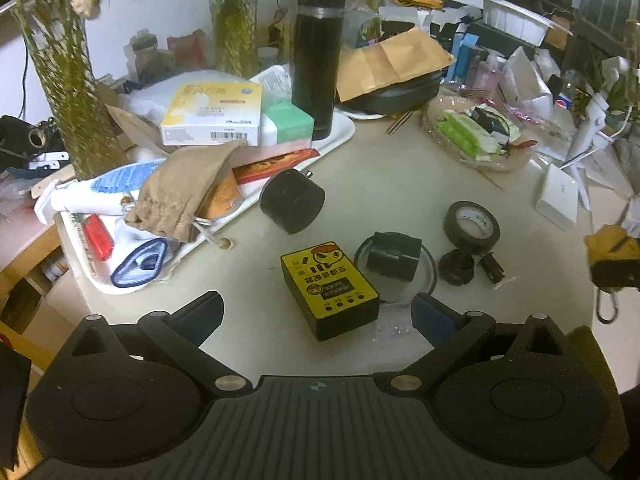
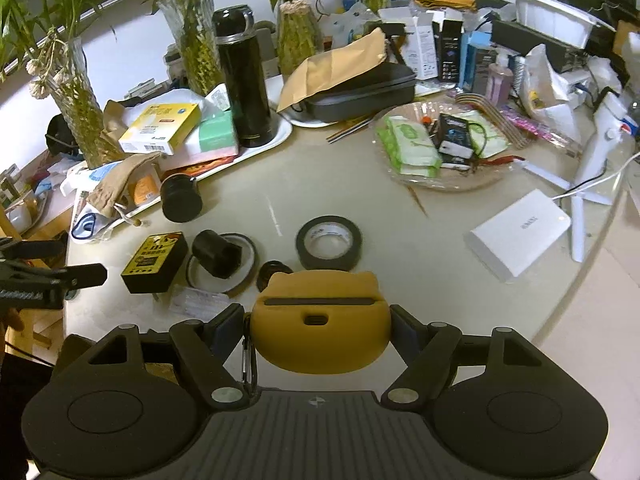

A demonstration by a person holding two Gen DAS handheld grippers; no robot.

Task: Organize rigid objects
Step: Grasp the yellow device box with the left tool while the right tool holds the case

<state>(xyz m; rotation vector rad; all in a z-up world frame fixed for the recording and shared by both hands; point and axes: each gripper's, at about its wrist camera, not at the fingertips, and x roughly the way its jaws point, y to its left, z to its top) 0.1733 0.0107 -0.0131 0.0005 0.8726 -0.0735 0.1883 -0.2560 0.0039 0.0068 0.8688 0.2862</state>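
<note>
A mustard-yellow rubbery case with two small cat ears and a dark slot sits clamped between the two fingers of the right gripper, whose jaws are closed against its sides, holding it above the near edge of the pale round table; a silver carabiner clip hangs from the case's left side. In the left wrist view the same case shows at the far right edge, off the tabletop. Just beyond the held case lies a roll of black electrical tape, flat on the table, with a small black ribbed cap near it. To the left stand a black cylindrical adapter, resting on a thin flat ring, and a black box with a yellow cartoon label. The left gripper is spread wide with nothing between its fingers, hovering low over the table just beside that yellow-labelled box. Farther back lies a squat black cylinder on its side, touching or very near the edge of a white tray. The tray carries a tall black thermos flask, a yellow-and-white carton and a tan drawstring pouch. Off to the right, a clear glass dish of green packets and a white rectangular box rest on the table.
</note>
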